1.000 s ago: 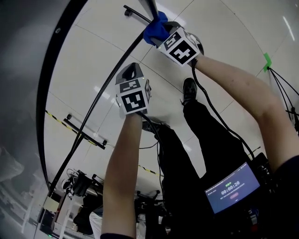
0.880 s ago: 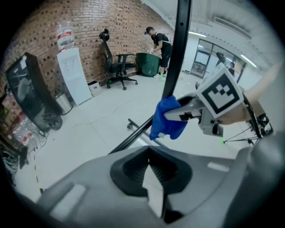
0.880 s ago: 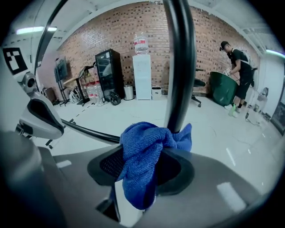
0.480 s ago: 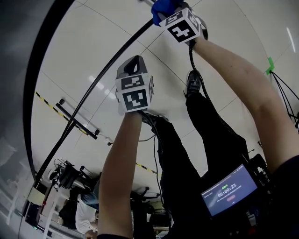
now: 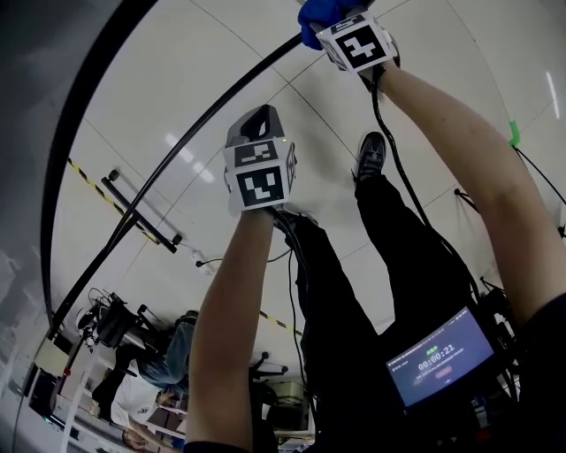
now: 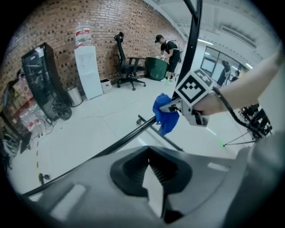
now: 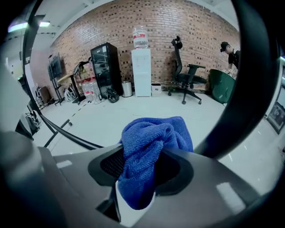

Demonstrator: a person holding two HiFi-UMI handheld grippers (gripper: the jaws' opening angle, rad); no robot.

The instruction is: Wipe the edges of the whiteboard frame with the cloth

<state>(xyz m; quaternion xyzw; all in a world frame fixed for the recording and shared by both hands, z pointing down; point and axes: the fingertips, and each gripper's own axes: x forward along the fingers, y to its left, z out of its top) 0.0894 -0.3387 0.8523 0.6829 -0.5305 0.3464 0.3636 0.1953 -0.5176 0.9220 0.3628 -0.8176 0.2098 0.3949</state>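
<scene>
Cloth [image 7: 151, 136] — one — in right claw [image 7: 142, 168], jaws closing.

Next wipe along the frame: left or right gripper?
Right. The right gripper, jaws closing on the blue microfibre cloth, is at the black frame bar; left gripper is shut, empty, off it.

Dim overhead light glares off the glossy floor [image 5: 181, 150]; fisheye bending and dark corners mark all 3 views.

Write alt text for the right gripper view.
The right claw holds a bunched blue cloth, its jaws closing on it, next to the dark curved whiteboard frame at right. Behind: a brick wall, a water dispenser and an office chair.
</scene>
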